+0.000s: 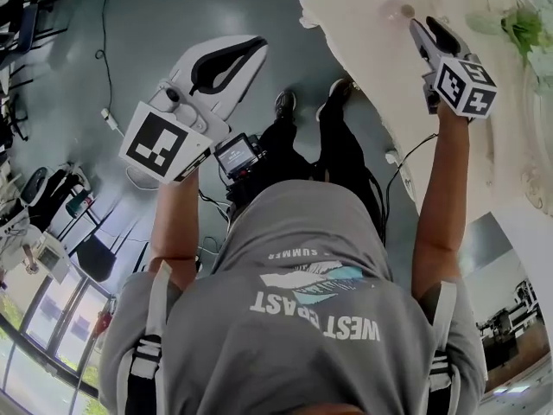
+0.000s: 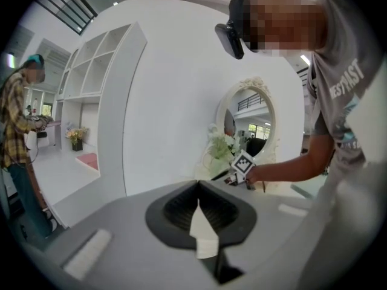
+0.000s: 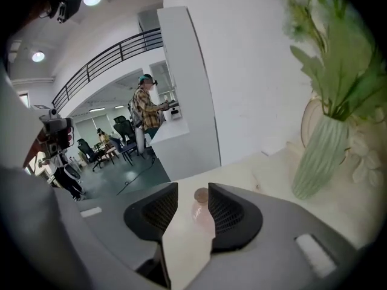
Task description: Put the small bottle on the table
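The small bottle (image 1: 399, 10), clear pinkish with a brown cap, stands upright on the cream table (image 1: 359, 33) near its far corner. In the head view my right gripper (image 1: 422, 26) hovers just behind it, apart from it. The right gripper view shows the bottle (image 3: 201, 206) in the gap beyond my right gripper (image 3: 193, 193); the jaws stand wide and the pads do not press it. My left gripper (image 1: 257, 47) is held out over the grey floor at the left, away from the table. The left gripper (image 2: 198, 203) has its pads together with nothing between them.
A ribbed green vase (image 3: 320, 156) with leafy stems stands on the table to the right of the bottle, also seen as the vase (image 1: 524, 22). An oval mirror (image 2: 251, 116) hangs behind it. A white shelf unit (image 2: 103, 71) and a person in a plaid shirt (image 2: 18, 138) are further off. Cables (image 1: 108, 115) lie on the floor.
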Demonstrator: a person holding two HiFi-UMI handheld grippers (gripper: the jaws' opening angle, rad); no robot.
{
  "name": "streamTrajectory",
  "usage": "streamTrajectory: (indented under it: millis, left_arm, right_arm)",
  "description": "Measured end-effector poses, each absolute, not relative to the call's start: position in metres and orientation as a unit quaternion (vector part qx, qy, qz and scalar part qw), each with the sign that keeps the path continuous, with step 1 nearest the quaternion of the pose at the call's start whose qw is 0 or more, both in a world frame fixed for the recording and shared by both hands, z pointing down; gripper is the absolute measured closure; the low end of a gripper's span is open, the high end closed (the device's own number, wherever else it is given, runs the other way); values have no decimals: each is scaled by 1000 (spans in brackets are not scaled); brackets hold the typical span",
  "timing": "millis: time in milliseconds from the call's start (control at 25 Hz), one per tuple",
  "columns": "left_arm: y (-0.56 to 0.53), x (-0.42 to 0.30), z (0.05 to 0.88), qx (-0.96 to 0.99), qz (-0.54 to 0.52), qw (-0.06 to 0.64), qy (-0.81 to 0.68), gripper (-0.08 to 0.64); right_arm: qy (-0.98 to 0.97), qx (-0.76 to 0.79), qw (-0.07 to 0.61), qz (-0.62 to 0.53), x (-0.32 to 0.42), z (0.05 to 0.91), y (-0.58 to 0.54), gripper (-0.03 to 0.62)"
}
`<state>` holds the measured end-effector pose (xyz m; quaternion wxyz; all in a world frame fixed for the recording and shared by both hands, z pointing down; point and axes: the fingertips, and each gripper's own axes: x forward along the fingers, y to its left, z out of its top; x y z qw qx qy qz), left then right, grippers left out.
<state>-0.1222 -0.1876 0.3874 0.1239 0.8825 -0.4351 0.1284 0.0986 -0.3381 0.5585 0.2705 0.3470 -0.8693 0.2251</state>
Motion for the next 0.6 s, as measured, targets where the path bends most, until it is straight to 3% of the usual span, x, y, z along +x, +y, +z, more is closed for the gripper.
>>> streamTrajectory:
  millis: [440, 600]
  left_arm:
    - [-171, -123, 327, 895, 107, 72, -427, 557]
    - [-162, -123, 308, 900, 97, 58, -421, 557]
  right_arm:
    - [-896, 363, 196, 167, 96, 431, -281, 580]
    - [-908, 354, 181, 135, 87, 383, -257, 589]
